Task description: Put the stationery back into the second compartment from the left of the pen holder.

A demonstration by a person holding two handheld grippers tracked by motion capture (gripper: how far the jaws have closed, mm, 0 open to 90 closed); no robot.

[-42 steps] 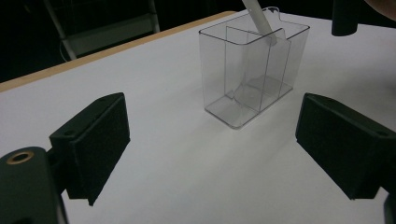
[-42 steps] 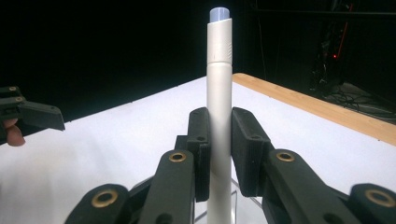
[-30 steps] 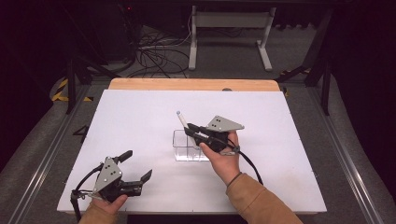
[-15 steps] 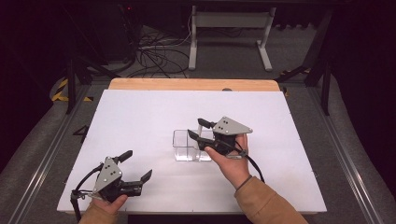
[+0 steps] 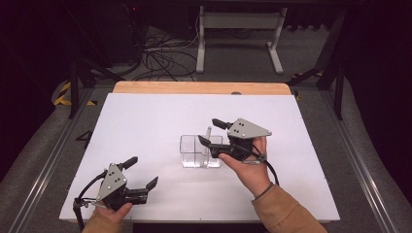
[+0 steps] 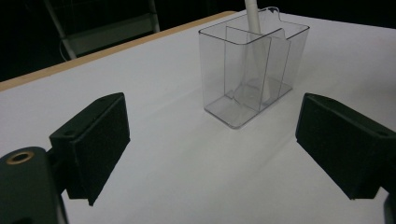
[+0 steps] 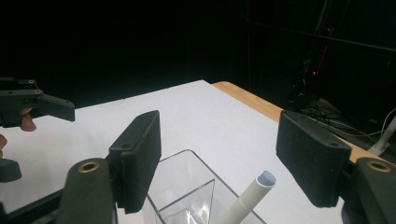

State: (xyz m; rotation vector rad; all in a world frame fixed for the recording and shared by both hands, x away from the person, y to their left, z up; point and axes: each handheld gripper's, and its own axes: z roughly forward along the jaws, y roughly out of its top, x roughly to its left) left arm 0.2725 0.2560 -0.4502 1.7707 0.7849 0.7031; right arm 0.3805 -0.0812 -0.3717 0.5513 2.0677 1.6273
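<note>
A clear plastic organiser with compartments stands mid-table. A white tube leans upright in its right-hand part. My right gripper hovers just above it, open; its jaws have just been opening and nothing is pressed between them. In the right gripper view the tube's top and the organiser lie below the spread jaws of the right gripper. My left gripper rests open near the front left edge. In the left gripper view, its gripper faces the organiser and the tube.
The white table top has a wooden strip along its far edge. Beyond it on the dark floor lie cables and a metal stand. The left gripper appears at the left of the right gripper view.
The right gripper held the white tube tilted over the organiser. It has let go, opened and lifted a little to the right. The tube now stands inside. The left gripper kept still.
</note>
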